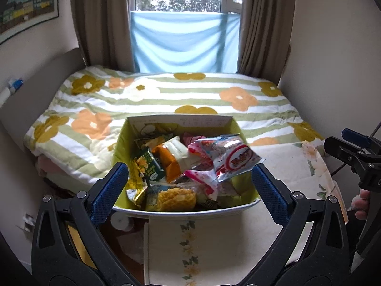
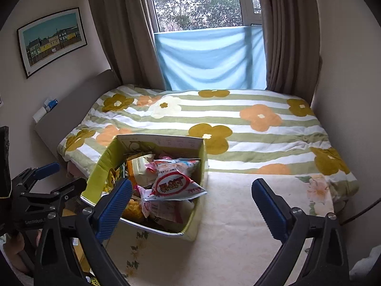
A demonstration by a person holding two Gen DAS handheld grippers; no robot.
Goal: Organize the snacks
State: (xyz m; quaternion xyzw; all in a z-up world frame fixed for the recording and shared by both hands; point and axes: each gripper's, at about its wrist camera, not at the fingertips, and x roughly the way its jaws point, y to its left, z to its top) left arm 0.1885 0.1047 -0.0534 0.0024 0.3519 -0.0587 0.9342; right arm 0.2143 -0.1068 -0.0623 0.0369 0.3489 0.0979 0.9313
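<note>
At the lower left of the left wrist view, the left gripper (image 1: 190, 186) is seen with its blue-padded fingers (image 1: 108, 193) spread wide apart and empty, framing the near rim of the open yellow-green cardboard box (image 1: 121, 143). The box stands on a cream floral-printed cloth (image 1: 285, 166) spread over the near end of the bed, in the lower middle of the frame. It is filled with a loose heap of snack packets: a small green carton (image 1: 152, 166) at the left, an orange and white pouch (image 1: 170, 157) beside it, a clear pack of yellow crisps (image 1: 176, 199) at the near wall, and a silver bag with a red ring (image 1: 234, 158) lying on top toward the right, overhanging the box's right wall. Behind the box, a green-striped quilt with orange and mustard flowers (image 1: 166, 95) covers the rest of the bed.

In the right wrist view the right gripper (image 2: 193, 202) is held over the cloth to the right of the box, its fingers likewise wide apart with nothing between them.

All snacks in view lie in the box and none on the cloth. This would fit snacks already gathered in as well as a heap waiting to be sorted, so the step in hand cannot be settled. Should a packet be taken, the topmost silver bag is judged the easiest reached, with a light pinch on its crimped edge.
</note>
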